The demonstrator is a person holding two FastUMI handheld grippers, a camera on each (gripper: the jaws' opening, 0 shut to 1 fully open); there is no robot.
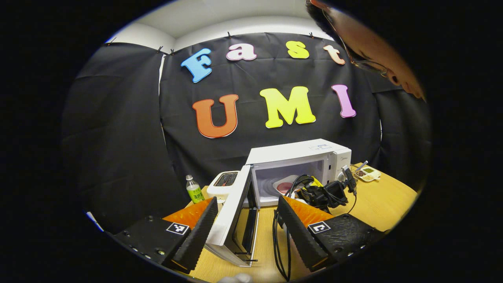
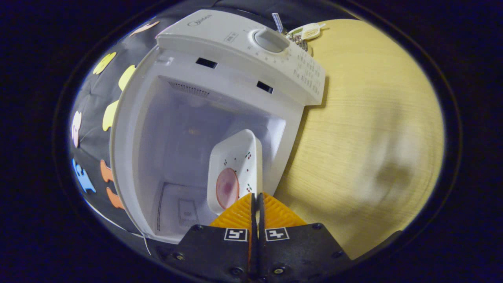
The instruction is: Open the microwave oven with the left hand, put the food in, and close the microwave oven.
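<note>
The white microwave (image 1: 298,151) stands on the wooden table (image 1: 377,200) with its door (image 1: 235,212) swung wide open. My left gripper (image 1: 247,199) is open, one finger on each side of the door's free edge. In the right gripper view the scene is rolled sideways. There my right gripper (image 2: 256,195) is shut on the rim of a white square plate (image 2: 239,157) carrying a pink slice of food (image 2: 227,188), inside the microwave (image 2: 235,47) cavity. In the left gripper view the right gripper (image 1: 314,192) reaches into the cavity, where the plate (image 1: 285,184) is.
A white toaster (image 1: 224,180) and a green-labelled bottle (image 1: 193,189) stand left of the microwave. A small tray of bits (image 1: 368,173) lies at its right. Black cables (image 1: 281,236) trail over the table. A person's head leans in at the top right. Bare tabletop (image 2: 361,137) lies beside the microwave.
</note>
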